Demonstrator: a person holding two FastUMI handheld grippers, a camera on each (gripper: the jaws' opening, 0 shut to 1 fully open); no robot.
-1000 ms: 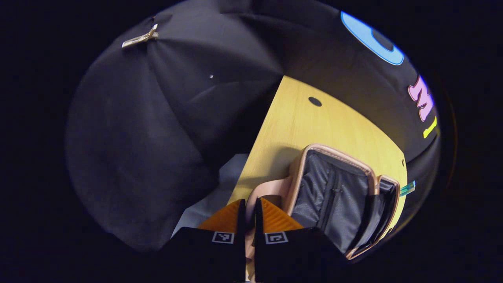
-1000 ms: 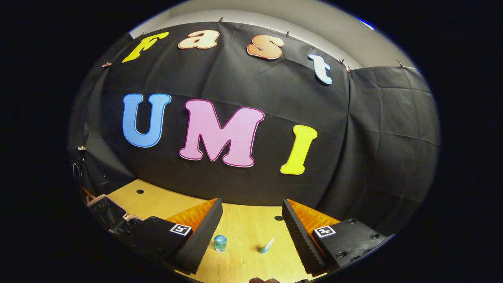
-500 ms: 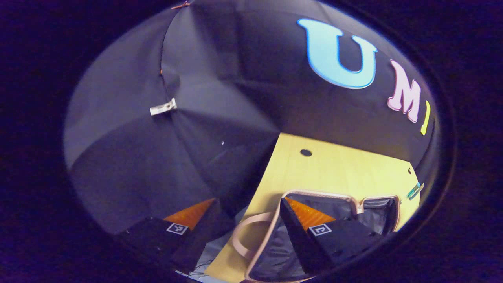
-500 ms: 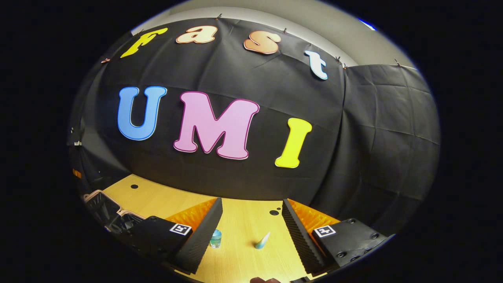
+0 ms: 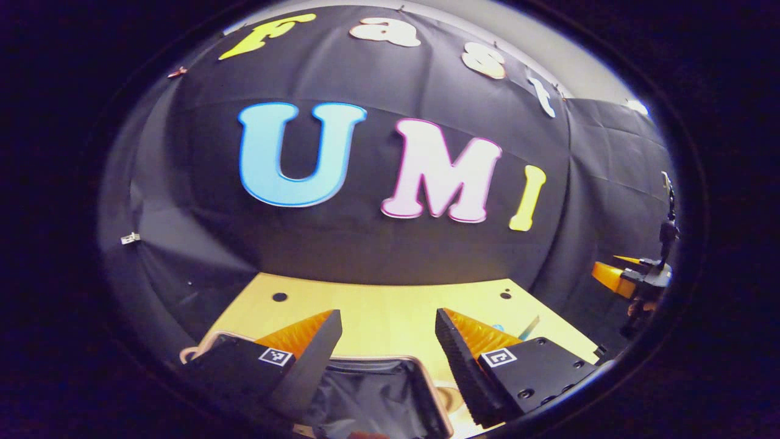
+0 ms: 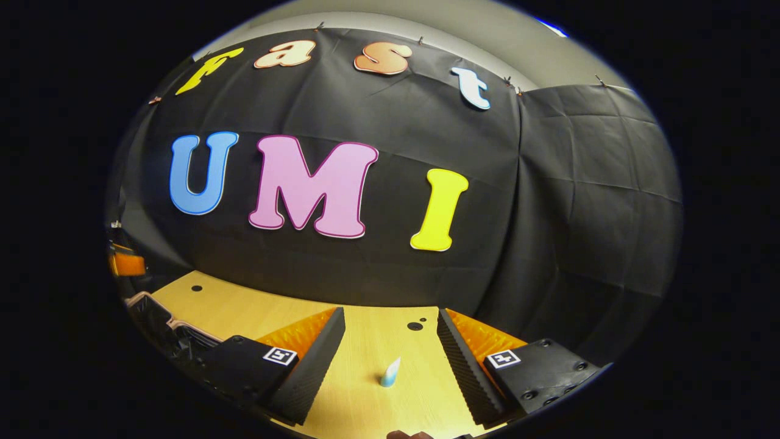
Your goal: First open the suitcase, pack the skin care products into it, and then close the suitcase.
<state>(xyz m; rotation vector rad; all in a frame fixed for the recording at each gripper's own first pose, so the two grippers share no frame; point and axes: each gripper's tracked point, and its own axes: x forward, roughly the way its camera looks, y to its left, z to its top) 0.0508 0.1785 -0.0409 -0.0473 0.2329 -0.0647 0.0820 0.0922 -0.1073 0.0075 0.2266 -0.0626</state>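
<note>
The left gripper point(image 5: 388, 332) has swung over the open suitcase point(image 5: 390, 396).

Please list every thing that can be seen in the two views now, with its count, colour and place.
table: one, yellow wood, under both grippers
holes: several, dark, near the table's far edge
suitcase: one, open, pink rim and grey lining, below the left gripper; at the left edge in the right gripper view
tube: one, pale blue and white, on the table in front of the right gripper
cloth: black, behind the table
left gripper: one, black with orange fingers, open, above the suitcase
right gripper: one, black with orange fingers, open, facing the tube
</note>
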